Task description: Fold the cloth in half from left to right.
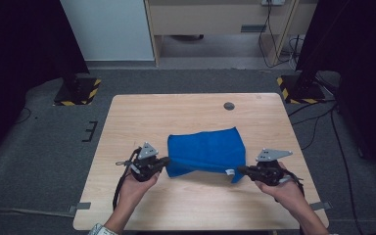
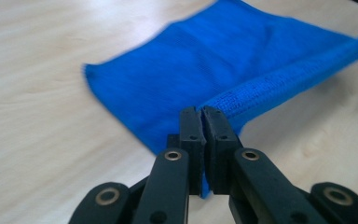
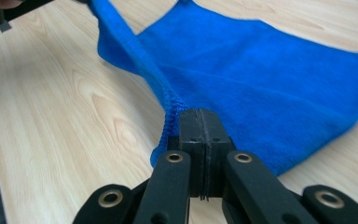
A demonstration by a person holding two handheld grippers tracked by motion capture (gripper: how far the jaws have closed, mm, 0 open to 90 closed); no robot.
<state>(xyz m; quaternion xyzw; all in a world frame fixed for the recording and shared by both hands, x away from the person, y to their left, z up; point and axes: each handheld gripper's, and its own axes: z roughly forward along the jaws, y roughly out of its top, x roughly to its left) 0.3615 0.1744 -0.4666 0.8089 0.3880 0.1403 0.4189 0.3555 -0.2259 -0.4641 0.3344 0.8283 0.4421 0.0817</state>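
A blue cloth [image 1: 206, 149] lies spread on the wooden table [image 1: 142, 122] with its near edge lifted off the surface. My left gripper [image 1: 166, 162] is shut on the cloth's near left corner, and my right gripper [image 1: 240, 171] is shut on the near right corner. In the left gripper view the jaws pinch the hem of the cloth [image 2: 200, 74], and the taut edge runs off to the upper right. The right gripper view shows the cloth [image 3: 270, 79] bunched at the closed jaws, its edge stretching up to the left. A small white tag [image 1: 230, 172] hangs by the right corner.
A dark round grommet [image 1: 229, 105] sits in the table near its far edge. Two stand bases with yellow-black tape [image 1: 78, 90] rest on the grey carpet beyond the far corners. Cables [image 1: 318, 122] trail over the floor at the right.
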